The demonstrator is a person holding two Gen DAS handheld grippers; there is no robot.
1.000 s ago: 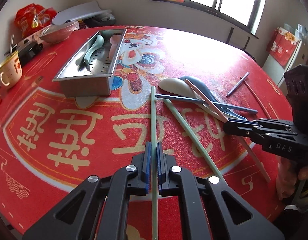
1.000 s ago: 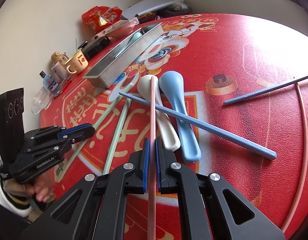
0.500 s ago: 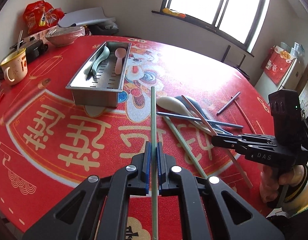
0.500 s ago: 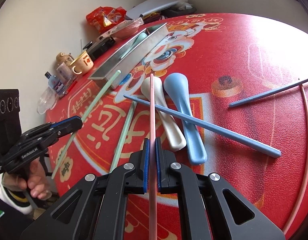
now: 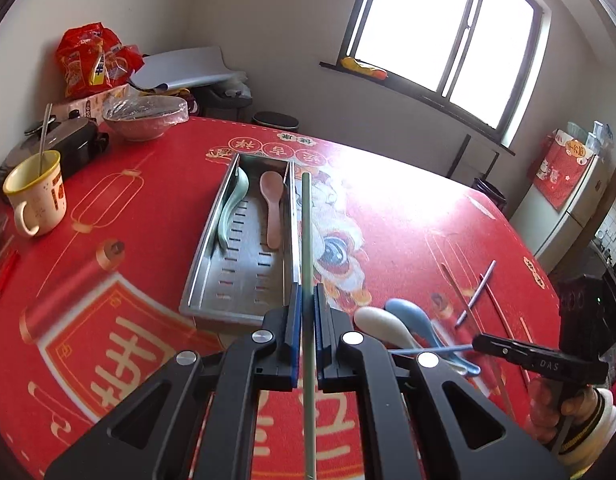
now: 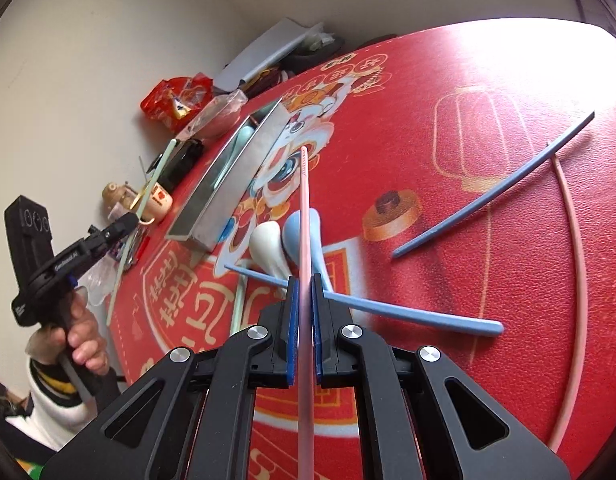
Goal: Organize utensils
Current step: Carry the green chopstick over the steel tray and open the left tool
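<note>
My left gripper [image 5: 305, 316] is shut on a green chopstick [image 5: 307, 232], held in the air with its tip over the right rim of the steel tray [image 5: 212, 236]. The tray holds a green spoon [image 5: 232, 208] and a pink spoon [image 5: 272, 208]. My right gripper [image 6: 304, 312] is shut on a pink chopstick [image 6: 305, 208], lifted above a white spoon [image 6: 268, 248], a blue spoon [image 6: 294, 234] and a blue chopstick [image 6: 388, 310] lying on the red table. The left gripper also shows in the right wrist view [image 6: 126, 222].
A second blue chopstick [image 6: 496, 190] and a second pink chopstick [image 6: 576, 280] lie to the right. A second green chopstick [image 6: 238, 308] lies on the cloth. A yellow mug [image 5: 36, 192], a covered bowl [image 5: 144, 114] and snack bags [image 5: 92, 60] stand at the table's left edge.
My left gripper has lifted the green chopstick off the table and carried it toward the steel tray. My right gripper has raised the pink chopstick above the spoons.
</note>
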